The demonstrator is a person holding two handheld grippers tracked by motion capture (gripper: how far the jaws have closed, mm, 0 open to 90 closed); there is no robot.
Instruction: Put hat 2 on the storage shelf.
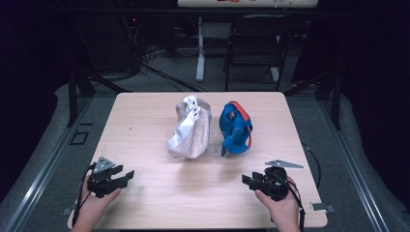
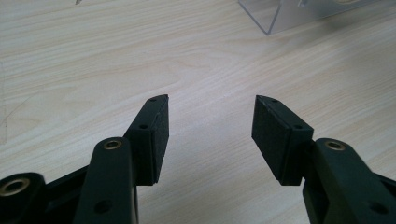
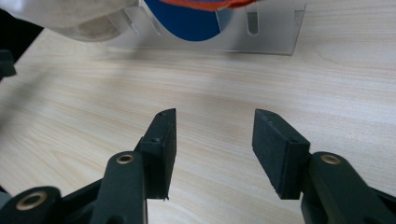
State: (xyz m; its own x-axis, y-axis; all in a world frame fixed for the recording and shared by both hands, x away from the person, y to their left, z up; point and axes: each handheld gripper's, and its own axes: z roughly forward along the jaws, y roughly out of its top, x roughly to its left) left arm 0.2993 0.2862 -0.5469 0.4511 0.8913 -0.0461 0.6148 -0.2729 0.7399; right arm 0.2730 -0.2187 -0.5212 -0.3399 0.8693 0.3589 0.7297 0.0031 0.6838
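Observation:
A white cloth item (image 1: 190, 128) and a blue one with orange straps (image 1: 235, 128) stand side by side on a clear plastic stand (image 1: 212, 147) mid-table. My left gripper (image 1: 126, 175) rests near the front left edge, jaws open with bare wood between them (image 2: 210, 116). My right gripper (image 1: 246, 180) lies near the front right, pointing left, also open over bare table (image 3: 214, 128). In the right gripper view the stand (image 3: 275, 32) sits ahead with the blue item (image 3: 187, 21) and the white one (image 3: 70, 18) above it. The left gripper view catches a corner of the stand (image 2: 271, 18).
The light wooden table (image 1: 145, 121) has its front edge close to both hands. A grey three-cornered plate (image 1: 284, 164) lies beside the right hand. Behind the table stand a black chair (image 1: 256, 43) and a white table leg (image 1: 200, 48) on grey floor.

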